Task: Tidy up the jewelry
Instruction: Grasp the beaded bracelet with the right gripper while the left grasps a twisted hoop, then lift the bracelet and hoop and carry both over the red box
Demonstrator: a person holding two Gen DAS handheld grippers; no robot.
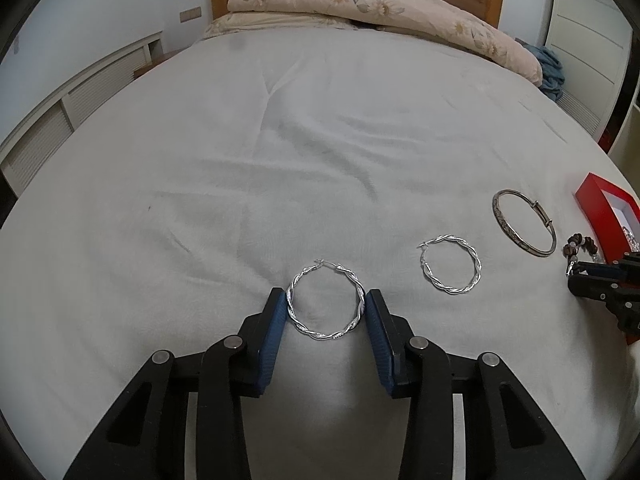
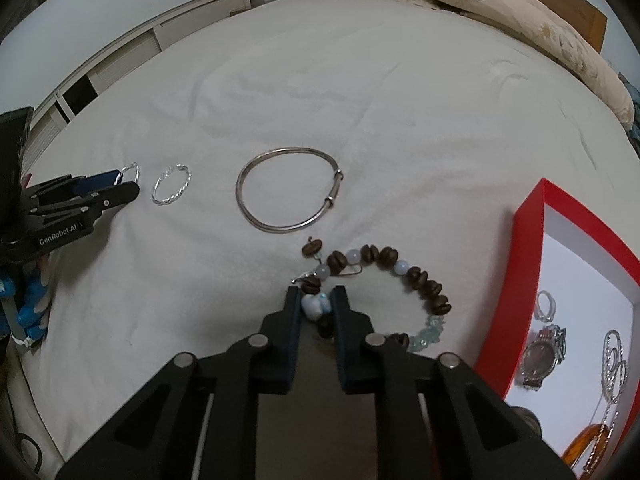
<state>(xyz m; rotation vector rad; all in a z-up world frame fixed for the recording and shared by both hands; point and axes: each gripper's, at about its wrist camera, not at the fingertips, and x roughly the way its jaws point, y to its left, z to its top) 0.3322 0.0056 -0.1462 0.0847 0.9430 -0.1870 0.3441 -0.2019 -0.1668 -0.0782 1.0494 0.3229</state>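
My left gripper is open with a twisted silver hoop earring lying on the bed between its blue pads, which stand right at the hoop's sides. A second twisted hoop lies to its right, also in the right wrist view. A thin silver bangle lies beyond. My right gripper is shut on a pale bead of the brown beaded bracelet. The red jewelry box stands at the right, holding a watch, a ring and chains.
The white bedsheet covers the bed. A floral quilt and wooden headboard are at the far end. White louvered cabinets run along the left. The left gripper also shows in the right wrist view.
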